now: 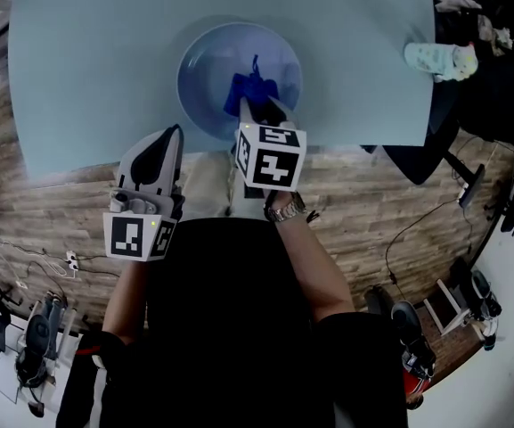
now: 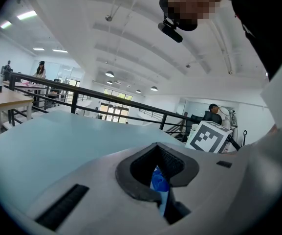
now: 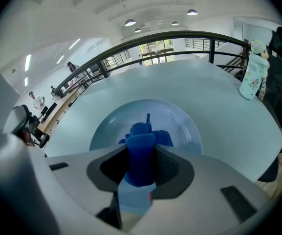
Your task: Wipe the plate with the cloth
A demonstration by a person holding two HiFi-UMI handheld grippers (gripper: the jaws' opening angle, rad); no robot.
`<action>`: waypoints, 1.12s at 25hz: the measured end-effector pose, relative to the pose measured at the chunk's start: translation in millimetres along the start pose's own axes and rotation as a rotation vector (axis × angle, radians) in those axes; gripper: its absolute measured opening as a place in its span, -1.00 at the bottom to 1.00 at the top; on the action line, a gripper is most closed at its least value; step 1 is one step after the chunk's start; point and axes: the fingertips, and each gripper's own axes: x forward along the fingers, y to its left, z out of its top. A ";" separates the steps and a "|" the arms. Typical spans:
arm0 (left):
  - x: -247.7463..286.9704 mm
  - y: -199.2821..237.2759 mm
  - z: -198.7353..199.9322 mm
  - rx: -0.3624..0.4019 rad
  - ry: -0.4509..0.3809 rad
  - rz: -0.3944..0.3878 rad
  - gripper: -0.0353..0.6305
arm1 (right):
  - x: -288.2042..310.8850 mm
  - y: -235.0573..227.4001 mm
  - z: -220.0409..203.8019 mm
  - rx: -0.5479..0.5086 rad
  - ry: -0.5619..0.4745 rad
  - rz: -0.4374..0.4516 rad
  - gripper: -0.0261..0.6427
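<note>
Right hand-held gripper [image 1: 258, 107] tight on blue cloth [image 1: 249, 86] over plate [image 1: 205, 61]; left hand-held gripper [image 1: 175, 133] with jaws together

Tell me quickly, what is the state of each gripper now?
Left gripper: closed, jaws together.
Right gripper: closed on the blue cloth, over the plate.

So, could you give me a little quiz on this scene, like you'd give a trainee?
1. What do the right tongs grip? A) a sponge B) a blue cloth C) a fork
2. True or false: the patterned bottle stands on the plate.
3. Fill in: the plate sits on a pale blue ____.
Key: 1 B. 2 False: it stands apart from the plate, at the table edge on the right. 3 table.
</note>
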 end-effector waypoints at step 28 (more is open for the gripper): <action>-43.6 15.5 -13.7 -0.014 -0.005 0.059 -0.89 | 31.1 71.2 -29.1 -0.070 0.028 0.098 -0.57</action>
